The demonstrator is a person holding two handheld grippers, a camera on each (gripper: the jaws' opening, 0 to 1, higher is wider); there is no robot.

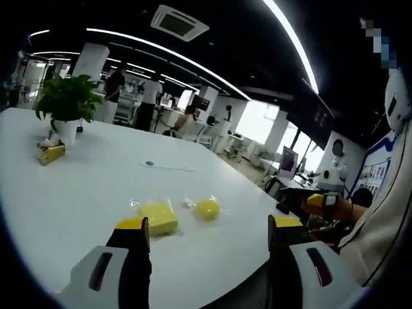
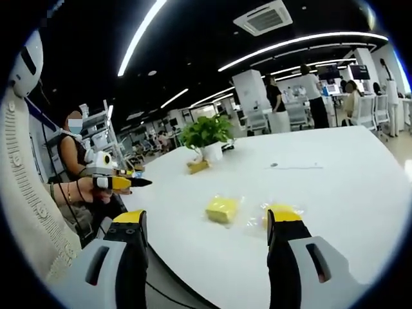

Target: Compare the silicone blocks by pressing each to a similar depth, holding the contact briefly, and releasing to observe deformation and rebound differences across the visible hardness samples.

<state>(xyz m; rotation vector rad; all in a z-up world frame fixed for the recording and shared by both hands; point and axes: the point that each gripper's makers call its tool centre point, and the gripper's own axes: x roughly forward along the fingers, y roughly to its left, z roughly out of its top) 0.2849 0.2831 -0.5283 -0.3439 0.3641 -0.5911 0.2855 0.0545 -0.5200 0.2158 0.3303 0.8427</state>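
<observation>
Two yellow silicone samples lie on a white desk [image 1: 77, 193] in the left gripper view: a square block [image 1: 159, 217] in clear wrapping and, just beside it on the side away from the potted plant [image 1: 66, 103], a round one [image 1: 207, 208]. The left tool [image 1: 209, 235] hovers above the desk's near edge with its yellow-tipped jaws spread wide and nothing between them; the square block sits just past one tip. A small yellow wedge [image 1: 51, 153] rests at the plant's foot.

In the right gripper view, the right tool [image 2: 206, 225] likewise stands wide and empty. The square block [image 2: 222, 209] lies between tool and plant [image 2: 206, 136] (its wrapper glinting), while the second sample [image 2: 281, 210] sits partly hidden behind one jaw tip. Beyond the desk edge [image 2: 167, 193], a seated person's hand [image 2: 90, 188] holds another yellow-tipped tool [image 2: 119, 183].
</observation>
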